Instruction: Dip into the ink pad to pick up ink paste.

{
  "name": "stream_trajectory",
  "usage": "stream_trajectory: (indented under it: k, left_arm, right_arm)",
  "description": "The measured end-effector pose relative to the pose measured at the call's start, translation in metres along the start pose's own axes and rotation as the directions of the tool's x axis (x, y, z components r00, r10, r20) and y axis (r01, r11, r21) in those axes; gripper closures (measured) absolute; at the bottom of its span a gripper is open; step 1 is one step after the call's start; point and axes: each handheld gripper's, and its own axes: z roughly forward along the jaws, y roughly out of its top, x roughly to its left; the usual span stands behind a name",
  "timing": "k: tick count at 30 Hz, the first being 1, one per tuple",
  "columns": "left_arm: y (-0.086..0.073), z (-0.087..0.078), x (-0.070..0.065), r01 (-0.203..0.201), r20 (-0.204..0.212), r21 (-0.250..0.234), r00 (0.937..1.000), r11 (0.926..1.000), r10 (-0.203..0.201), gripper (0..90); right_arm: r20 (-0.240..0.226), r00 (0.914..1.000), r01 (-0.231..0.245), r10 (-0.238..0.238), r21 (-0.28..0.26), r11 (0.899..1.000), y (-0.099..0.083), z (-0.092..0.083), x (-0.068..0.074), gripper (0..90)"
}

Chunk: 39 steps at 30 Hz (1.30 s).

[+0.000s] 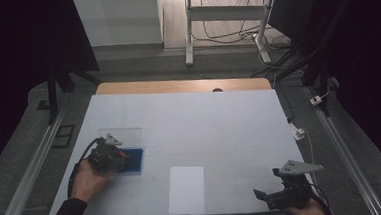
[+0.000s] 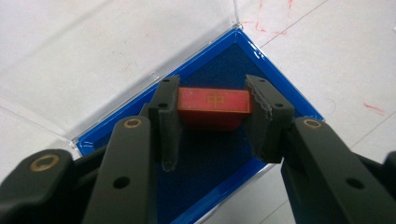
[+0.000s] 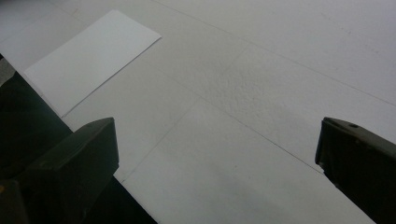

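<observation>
hidden: red block (image 2: 214, 108) ends behind pads | cut off: blue case (image 2: 224, 186) near corner

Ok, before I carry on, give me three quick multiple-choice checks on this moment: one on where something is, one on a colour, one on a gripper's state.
1. Where does the white sheet of paper lie on the table?
A. at the far edge
B. near the near edge, between the two grippers
C. inside the blue case

2. What colour is the block between the left gripper's jaws?
A. green
B. yellow
C. red

3. How does the right gripper stand?
A. open, nothing between its jaws
B. shut on the paper
C. shut on the case lid

Answers:
1 B, the high view shows the sheet close to the person's edge, right of the blue case.
2 C, the left gripper pads press on a red block over the case's blue lining.
3 A, its jaws stand wide apart over bare table.
</observation>
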Motion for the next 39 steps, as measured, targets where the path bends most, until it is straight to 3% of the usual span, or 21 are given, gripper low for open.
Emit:
stream_trajectory:
  k: [3, 5, 6, 7, 9, 11, 14, 15, 16, 19, 20, 21, 23, 25, 32, 39]
  left_arm:
    - [-0.001, 0.0, 0.005, 0.04, 0.029, -0.006, 0.9988, 0.9992, -0.04, 58.9]
    - [-0.004, 0.0, 0.013, 0.095, 0.079, -0.014, 0.9924, 0.9953, -0.094, 58.9]
    - [-0.004, 0.0, 0.013, 0.095, 0.079, -0.014, 0.9924, 0.9953, -0.094, 58.9]
    - [-0.005, 0.0, 0.016, 0.117, 0.098, -0.016, 0.9885, 0.993, -0.115, 58.9]
    - [-0.005, 0.001, 0.016, 0.125, 0.101, -0.018, 0.9873, 0.9921, -0.122, 58.9]
    - [-0.005, 0.001, 0.014, 0.111, 0.089, -0.017, 0.99, 0.9937, -0.109, 58.9]
    - [-0.002, 0.0, 0.003, 0.043, 0.018, -0.009, 0.9989, 0.999, -0.043, 58.9]
    - [-0.002, 0.0, 0.003, 0.043, 0.018, -0.009, 0.9989, 0.999, -0.043, 58.9]
    - [0.0, 0.0, -0.003, 0.014, -0.017, -0.001, 0.9998, 0.9999, -0.014, 58.9]
    - [0.001, 0.0, -0.005, 0.001, -0.031, 0.004, 0.9995, 1.0, 0.0, 58.9]
    - [0.001, 0.0, -0.004, 0.01, -0.023, 0.003, 0.9997, 0.9999, -0.01, 58.9]
    - [-0.001, 0.0, 0.003, 0.063, 0.02, -0.007, 0.9978, 0.998, -0.063, 58.8]
    - [-0.005, 0.0, 0.011, 0.126, 0.072, -0.02, 0.9896, 0.9918, -0.124, 58.8]
    - [-0.007, 0.001, 0.015, 0.154, 0.098, -0.026, 0.9837, 0.9878, -0.15, 58.7]
    - [-0.004, -0.002, 0.013, 0.121, 0.078, -0.016, 0.9898, 0.9925, -0.12, 58.5]
    - [-0.01, -0.019, 0.017, 0.154, 0.074, -0.073, 0.9862, 0.9855, -0.148, 58.4]
  right_arm:
    - [0.0, 1.0, 0.002, -0.002, 0.001, 1.0, 0.0, 0.0, 0.0, 0.0]
    - [0.001, 1.0, 0.001, -0.001, 0.0, 1.0, 0.0, 0.0, 0.0, 0.0]
    - [0.0, 1.0, 0.001, -0.001, 0.0, 1.0, 0.0, 0.0, 0.0, 0.0]
    - [0.0, 1.0, 0.001, -0.001, 0.001, 1.0, 0.0, 0.0, 0.0, 0.0]
    - [0.0, 1.0, 0.001, -0.001, 0.0, 1.0, 0.0, 0.0, 0.0, 0.0]
    - [0.0, 1.0, 0.002, -0.002, 0.0, 1.0, 0.0, 0.0, 0.0, 0.0]
    - [-0.001, 1.0, 0.002, -0.002, 0.001, 1.0, 0.0, 0.0, 0.0, 0.0]
    - [-0.001, 1.0, 0.003, -0.003, 0.002, 1.0, 0.0, 0.0, 0.0, 0.0]
    - [-0.001, 1.0, 0.002, -0.002, 0.002, 1.0, 0.0, 0.0, 0.0, 0.0]
    - [-0.001, 1.0, 0.001, -0.001, 0.003, 1.0, 0.0, 0.0, 0.0, 0.0]
    - [0.0, 1.0, 0.001, -0.001, 0.003, 1.0, 0.0, 0.0, 0.0, 0.0]
    - [0.0, 1.0, 0.002, -0.002, 0.002, 1.0, 0.0, 0.0, 0.0, 0.0]
    - [0.0, 1.0, 0.002, -0.002, 0.001, 1.0, 0.0, 0.0, 0.0, 0.0]
    - [0.0, 1.0, 0.001, -0.001, 0.001, 1.0, 0.0, 0.0, 0.0, 0.0]
    - [-0.002, 1.0, -0.002, 0.002, -0.002, 1.0, 0.0, 0.0, 0.0, 0.0]
    - [-0.003, 1.0, -0.002, 0.002, -0.002, 1.0, 0.0, -0.001, 0.0, 0.0]
